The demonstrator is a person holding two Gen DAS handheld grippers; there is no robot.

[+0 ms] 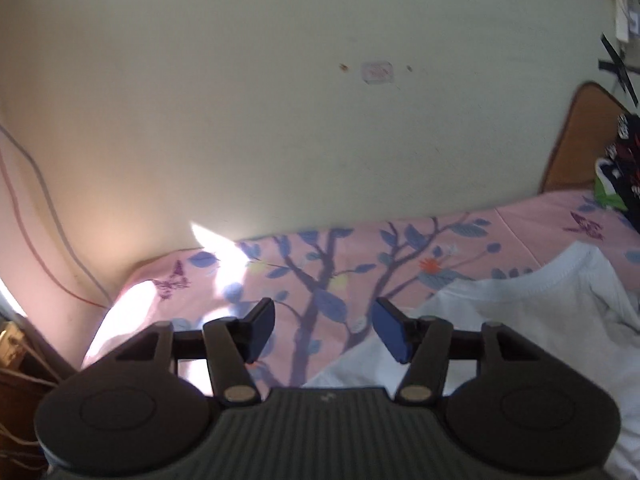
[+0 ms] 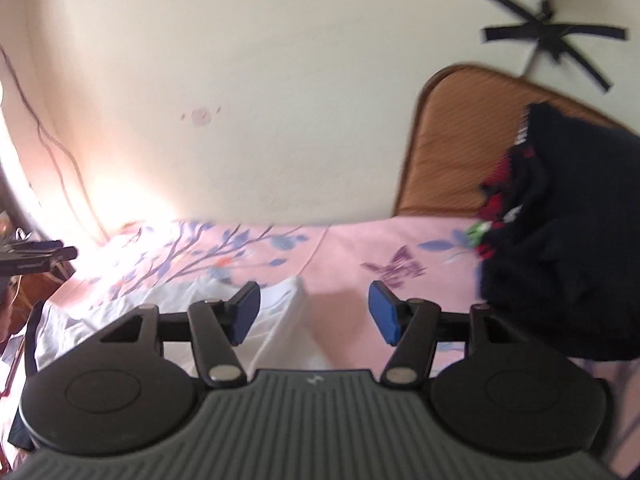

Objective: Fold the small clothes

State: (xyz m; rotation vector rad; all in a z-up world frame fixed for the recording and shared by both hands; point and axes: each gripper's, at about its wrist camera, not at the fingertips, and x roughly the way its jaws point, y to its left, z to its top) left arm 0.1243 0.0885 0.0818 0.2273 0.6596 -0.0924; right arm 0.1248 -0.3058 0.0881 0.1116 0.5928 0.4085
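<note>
A small white shirt (image 1: 520, 320) lies spread on a pink floral bedsheet (image 1: 312, 264), its ribbed neckline toward the wall. My left gripper (image 1: 324, 330) is open and empty, above the sheet at the shirt's left edge. In the right wrist view the white shirt (image 2: 180, 304) lies to the left on the pink bedsheet (image 2: 352, 256), one corner reaching between my fingers. My right gripper (image 2: 314, 316) is open and empty, just above that corner.
A pile of dark patterned clothes (image 2: 560, 248) sits on the bed at the right, also showing in the left wrist view (image 1: 618, 168). A brown headboard (image 2: 452, 140) stands behind it. A pale wall (image 1: 280, 100) borders the bed. Cables (image 1: 44, 208) hang at left.
</note>
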